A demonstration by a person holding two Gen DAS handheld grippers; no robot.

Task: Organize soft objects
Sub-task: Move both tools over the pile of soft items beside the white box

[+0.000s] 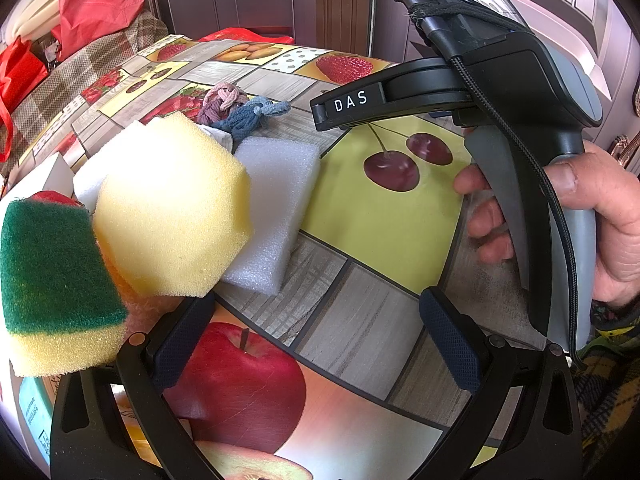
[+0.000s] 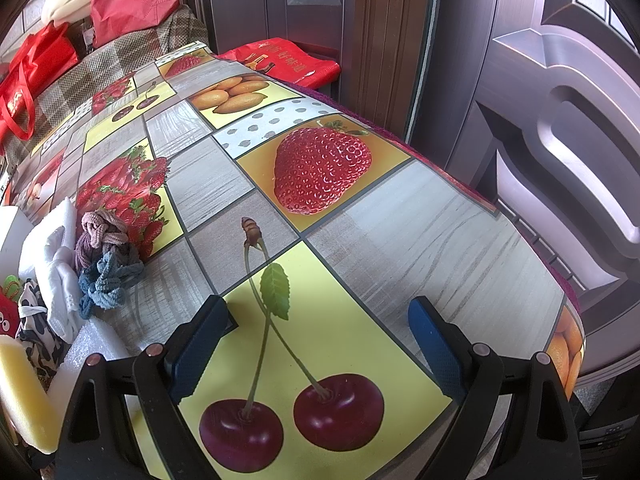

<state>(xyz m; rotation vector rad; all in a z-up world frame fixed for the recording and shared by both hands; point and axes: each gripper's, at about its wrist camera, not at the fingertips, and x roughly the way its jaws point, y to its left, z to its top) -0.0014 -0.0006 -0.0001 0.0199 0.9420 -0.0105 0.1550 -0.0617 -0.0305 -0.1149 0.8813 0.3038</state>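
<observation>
Both grippers stand wide open with nothing between their pads: the left gripper point(image 1: 316, 344) hovers over the fruit-print tablecloth point(image 1: 360, 320) at lower centre, the right gripper point(image 2: 320, 344) above 2 printed cherries. In the left wrist view, a yellow sponge point(image 1: 172, 208) sits at centre left, overlapping a white foam block point(image 1: 272, 208), beside a green-topped scouring sponge point(image 1: 52, 280). Knotted hair ties point(image 1: 240, 112) lie behind them. A hand point(image 1: 592, 224) grips the right gripper's handle at right.

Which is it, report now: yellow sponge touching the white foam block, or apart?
Touching. The left wrist view shows the yellow sponge lying over the white foam block, no gap between them.
</observation>
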